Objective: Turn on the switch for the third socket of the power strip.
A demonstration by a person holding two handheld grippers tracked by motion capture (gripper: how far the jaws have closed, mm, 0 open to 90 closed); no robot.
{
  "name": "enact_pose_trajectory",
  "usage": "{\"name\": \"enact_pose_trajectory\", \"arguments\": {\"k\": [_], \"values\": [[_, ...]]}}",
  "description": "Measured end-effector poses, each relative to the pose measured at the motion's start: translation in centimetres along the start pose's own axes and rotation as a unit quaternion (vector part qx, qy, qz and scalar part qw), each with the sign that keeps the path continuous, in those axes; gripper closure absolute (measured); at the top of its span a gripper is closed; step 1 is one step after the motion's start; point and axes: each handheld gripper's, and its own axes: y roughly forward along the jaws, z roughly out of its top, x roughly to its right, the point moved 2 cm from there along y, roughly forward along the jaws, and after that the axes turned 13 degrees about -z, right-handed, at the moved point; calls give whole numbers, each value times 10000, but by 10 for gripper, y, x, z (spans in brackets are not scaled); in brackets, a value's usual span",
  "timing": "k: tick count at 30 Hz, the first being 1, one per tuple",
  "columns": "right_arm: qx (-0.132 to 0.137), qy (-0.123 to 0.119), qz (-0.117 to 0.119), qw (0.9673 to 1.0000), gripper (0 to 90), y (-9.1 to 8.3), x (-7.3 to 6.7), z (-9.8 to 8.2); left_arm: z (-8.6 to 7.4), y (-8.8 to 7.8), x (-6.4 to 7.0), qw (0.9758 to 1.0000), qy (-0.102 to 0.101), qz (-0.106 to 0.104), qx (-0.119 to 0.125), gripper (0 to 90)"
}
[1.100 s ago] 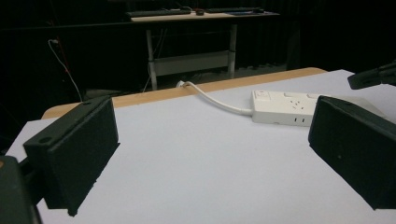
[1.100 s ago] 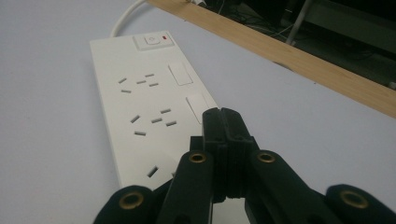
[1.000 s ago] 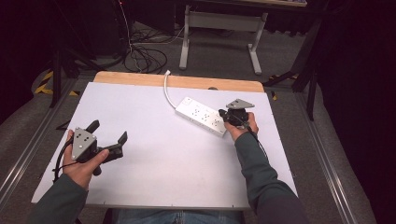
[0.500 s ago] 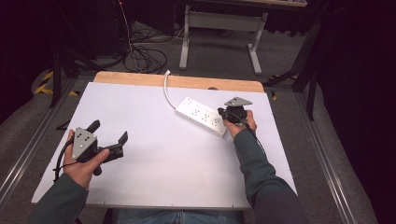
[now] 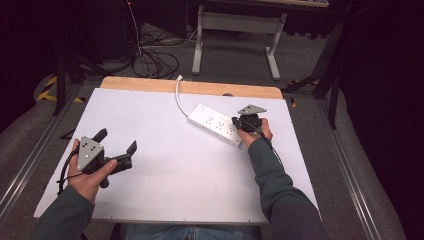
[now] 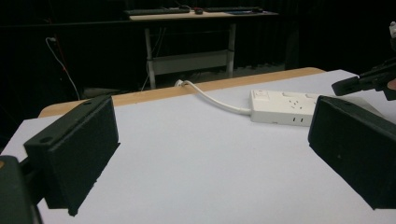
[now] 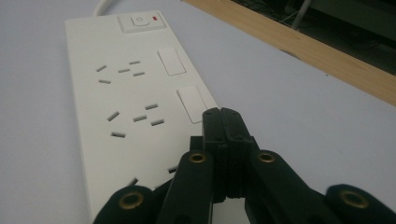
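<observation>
The right gripper, jaws together, hovered at the power strip's near right end, perhaps touching; its length ran far-left.

High view looking down over the white rectangular table, left gripper view low across it, right gripper view close above the white plastic power strip, seen in all three.

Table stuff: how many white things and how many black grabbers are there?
White power strip: 1
White cable on it: 1
Black grippers: 2, the left gripper open and the right gripper shut over the strip
Total: 4
</observation>
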Motion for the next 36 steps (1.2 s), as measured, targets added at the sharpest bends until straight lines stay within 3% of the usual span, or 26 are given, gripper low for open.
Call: {"name": "enact_pose_trajectory", "arguments": {"k": [36], "values": [[-13,-1,-10,10000,900,7,-2,-5,0,-1,1,10000,45,-23,-22,24]]}}
